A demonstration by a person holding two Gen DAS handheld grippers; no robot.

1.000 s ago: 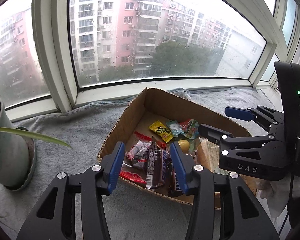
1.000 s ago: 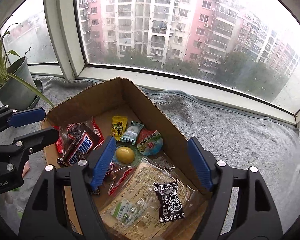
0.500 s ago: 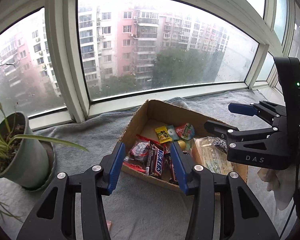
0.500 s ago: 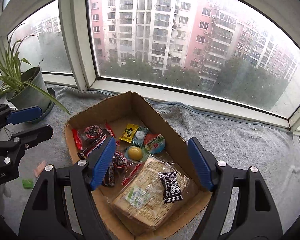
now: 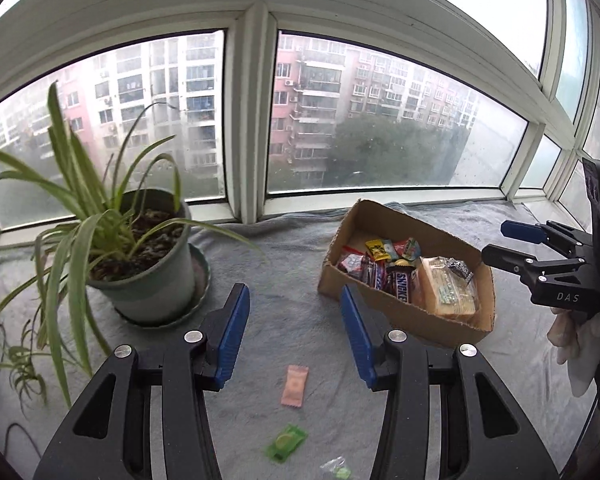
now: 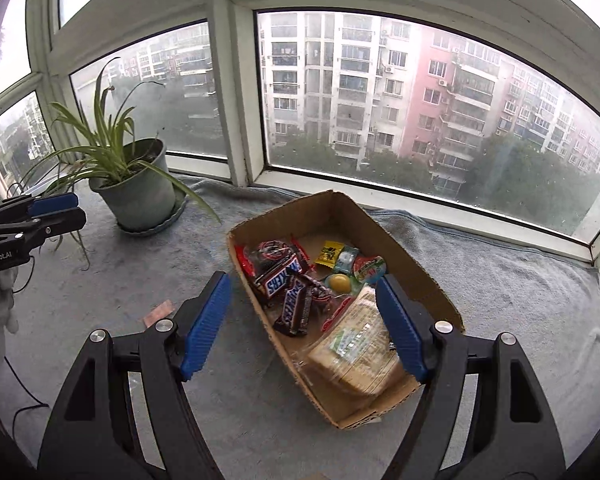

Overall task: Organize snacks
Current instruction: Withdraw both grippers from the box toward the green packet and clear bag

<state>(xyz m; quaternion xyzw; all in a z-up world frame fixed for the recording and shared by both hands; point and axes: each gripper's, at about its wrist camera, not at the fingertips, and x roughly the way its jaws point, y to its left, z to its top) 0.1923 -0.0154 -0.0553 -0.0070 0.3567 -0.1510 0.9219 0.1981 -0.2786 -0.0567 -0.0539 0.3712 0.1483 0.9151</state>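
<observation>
- On the grey cloth (image 5: 292, 280) of the window ledge, left wrist view: the box (image 5: 404, 312) sits at about 2 o'clock from the left gripper (image 5: 294, 332), its long axis running from 10 o'clock (far end) to 4 o'clock (near end).
- Inside it: small sweets at the far end, two Snickers bars (image 5: 400, 278) in the middle, a clear-wrapped biscuit pack (image 5: 446, 288) at the near end with a small dark sweet on top.
- Left gripper's fingers (image 5: 232, 336) stand spread and empty over bare cloth.
- Three loose snacks lie outside the box: a pink sachet (image 5: 295, 385) at 6 o'clock between the fingers, long axis near upright in the picture; a green sachet (image 5: 286, 441) lower, tilted toward 2 o'clock; a clear green sweet (image 5: 338, 470) at the bottom edge.
- Plant pot (image 5: 148, 280) stands at 10 o'clock on a saucer.
- Right gripper (image 5: 500, 242) shows at 3 o'clock, fingers apart, holding nothing.
- Right wrist view: the box (image 6: 420, 272) lies at 12 to 1 o'clock from the right gripper (image 6: 304, 324), long axis from 11 o'clock to 5 o'clock.
- Contents: red wrappers and Snickers bars (image 6: 292, 296) on the left side, a yellow sachet, a pale blue sweet, a round red-green sweet and a yellow ball (image 6: 339, 282) toward the far right, the biscuit pack (image 6: 356, 354) nearest.
- Right gripper's fingers (image 6: 206, 324) are spread wide and empty; the right one overlaps the biscuit pack in the picture.
- Pink sachet (image 6: 158, 312) lies at 9 o'clock beside the left finger.
- Left gripper (image 6: 66, 211) and plant pot (image 6: 138, 196) are at 10 o'clock.
</observation>
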